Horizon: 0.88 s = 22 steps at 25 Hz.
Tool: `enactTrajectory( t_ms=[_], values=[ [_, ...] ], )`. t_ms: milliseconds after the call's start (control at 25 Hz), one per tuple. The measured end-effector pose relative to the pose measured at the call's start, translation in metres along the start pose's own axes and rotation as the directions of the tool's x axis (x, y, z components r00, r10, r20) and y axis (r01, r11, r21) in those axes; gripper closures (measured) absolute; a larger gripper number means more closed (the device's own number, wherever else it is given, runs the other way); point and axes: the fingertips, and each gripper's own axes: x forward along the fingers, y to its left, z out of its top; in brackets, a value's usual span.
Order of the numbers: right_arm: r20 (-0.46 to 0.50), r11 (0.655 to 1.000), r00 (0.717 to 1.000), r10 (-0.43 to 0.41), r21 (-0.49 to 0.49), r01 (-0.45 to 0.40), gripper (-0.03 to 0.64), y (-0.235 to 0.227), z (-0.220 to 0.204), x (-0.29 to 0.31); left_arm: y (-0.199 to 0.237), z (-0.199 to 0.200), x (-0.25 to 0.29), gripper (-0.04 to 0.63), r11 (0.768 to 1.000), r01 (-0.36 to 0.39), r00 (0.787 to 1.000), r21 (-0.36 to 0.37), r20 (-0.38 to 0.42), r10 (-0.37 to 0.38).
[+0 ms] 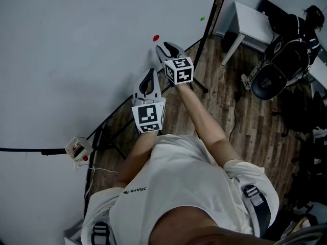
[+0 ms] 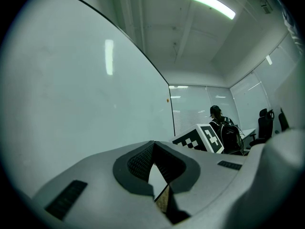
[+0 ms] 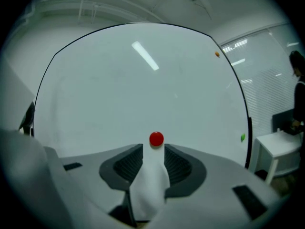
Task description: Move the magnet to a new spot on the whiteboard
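Observation:
A small round red magnet sticks to the big whiteboard. My right gripper points at the board with its jaws open. The magnet sits just past the fingertips, in line with the gap, and the pads do not press on it. My left gripper hangs a little behind and to the left of the right one. Its pads meet at the tips with nothing between them, close beside the board surface.
A green magnet and an orange one sit near the board's right edge. The board's stand legs cross the wooden floor. A white table and a seated person are at the right. A small box rests at the board's lower edge.

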Motion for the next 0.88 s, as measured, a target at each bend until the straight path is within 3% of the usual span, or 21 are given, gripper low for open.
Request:
enactTrajectory(
  t_ms=[880],
  values=[
    [0.007,0.999,0.999,0.036,-0.014,-0.036,0.445,-0.001,0.004,0.031,0.014,-0.006,0.007,0.594,1.000,-0.013,1.000,0.002,-0.004,0.013]
  ],
)
